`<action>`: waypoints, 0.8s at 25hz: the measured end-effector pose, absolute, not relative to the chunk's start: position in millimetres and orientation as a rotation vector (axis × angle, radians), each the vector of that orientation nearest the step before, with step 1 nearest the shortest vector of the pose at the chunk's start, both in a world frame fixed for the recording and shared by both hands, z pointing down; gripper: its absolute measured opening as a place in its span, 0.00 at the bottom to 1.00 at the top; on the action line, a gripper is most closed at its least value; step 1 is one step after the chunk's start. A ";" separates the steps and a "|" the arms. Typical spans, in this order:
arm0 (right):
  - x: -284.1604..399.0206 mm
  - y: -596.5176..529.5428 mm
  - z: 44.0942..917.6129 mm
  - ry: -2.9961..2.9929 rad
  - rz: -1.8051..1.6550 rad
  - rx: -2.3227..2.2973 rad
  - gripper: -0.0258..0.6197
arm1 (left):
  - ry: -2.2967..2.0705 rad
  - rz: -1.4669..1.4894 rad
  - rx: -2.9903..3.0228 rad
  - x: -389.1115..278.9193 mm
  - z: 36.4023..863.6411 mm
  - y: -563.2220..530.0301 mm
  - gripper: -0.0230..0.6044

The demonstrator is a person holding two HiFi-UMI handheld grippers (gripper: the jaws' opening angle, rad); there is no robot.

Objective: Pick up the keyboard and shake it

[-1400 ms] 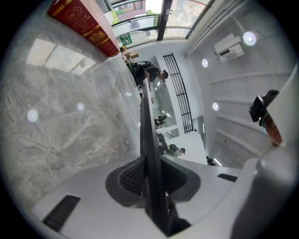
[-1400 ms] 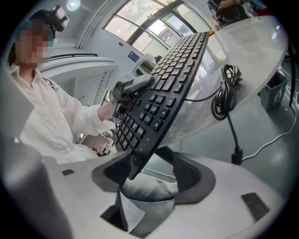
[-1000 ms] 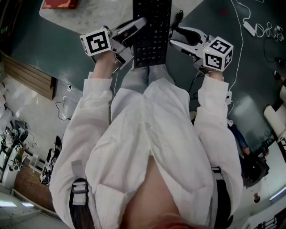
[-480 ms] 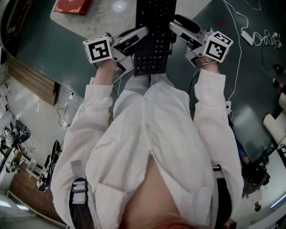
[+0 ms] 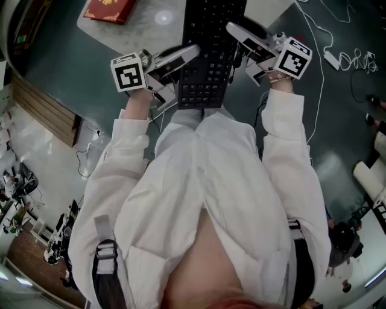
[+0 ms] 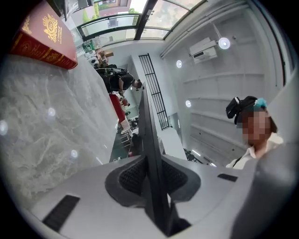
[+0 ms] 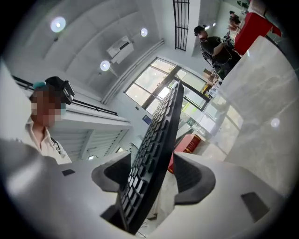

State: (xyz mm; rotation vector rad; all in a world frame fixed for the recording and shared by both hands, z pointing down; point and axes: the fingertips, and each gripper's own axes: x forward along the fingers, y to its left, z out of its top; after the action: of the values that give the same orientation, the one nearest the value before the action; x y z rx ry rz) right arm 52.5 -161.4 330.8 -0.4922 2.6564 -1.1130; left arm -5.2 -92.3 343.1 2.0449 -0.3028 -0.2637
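A black keyboard (image 5: 208, 54) hangs in the air above the marble table (image 5: 151, 27), long side running away from me. My left gripper (image 5: 184, 60) is shut on its left edge near the close end. In the left gripper view the keyboard (image 6: 147, 140) stands edge-on, with both pads pressed against it at my left gripper (image 6: 152, 175). My right gripper (image 5: 241, 48) straddles the keyboard's right edge. In the right gripper view the keyboard (image 7: 159, 135) slants between the wide jaws of my right gripper (image 7: 156, 175). A gap shows between its underside and one pad.
A red book (image 5: 108, 9) lies on the table's far left corner; the left gripper view shows the book (image 6: 42, 39) too. White cables and a power strip (image 5: 338, 57) lie on the dark floor to the right. A person in black (image 7: 212, 44) stands in the background.
Both grippers and the keyboard have risen and moved up the head view. The right gripper has swung in, with its upper finger now over the keys.
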 end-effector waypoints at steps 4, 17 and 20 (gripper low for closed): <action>43.4 -163.9 311.8 2.635 -1.126 -0.400 0.46 | -0.257 -0.287 2.082 -4.2 327.3 -89.1 0.16; 33.1 -139.2 265.6 2.695 -1.027 -0.285 0.45 | -0.154 -0.350 2.151 4.0 293.5 -63.5 0.16; 35.1 -145.8 258.2 2.689 -1.032 -0.262 0.44 | -0.158 -0.384 2.150 2.5 286.6 -72.4 0.16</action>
State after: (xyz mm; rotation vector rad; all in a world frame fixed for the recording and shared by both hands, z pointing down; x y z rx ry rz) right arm 35.1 -145.8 258.2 -0.2622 2.6889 -1.0316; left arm 2.5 -72.4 286.6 2.1498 -0.1578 -0.3844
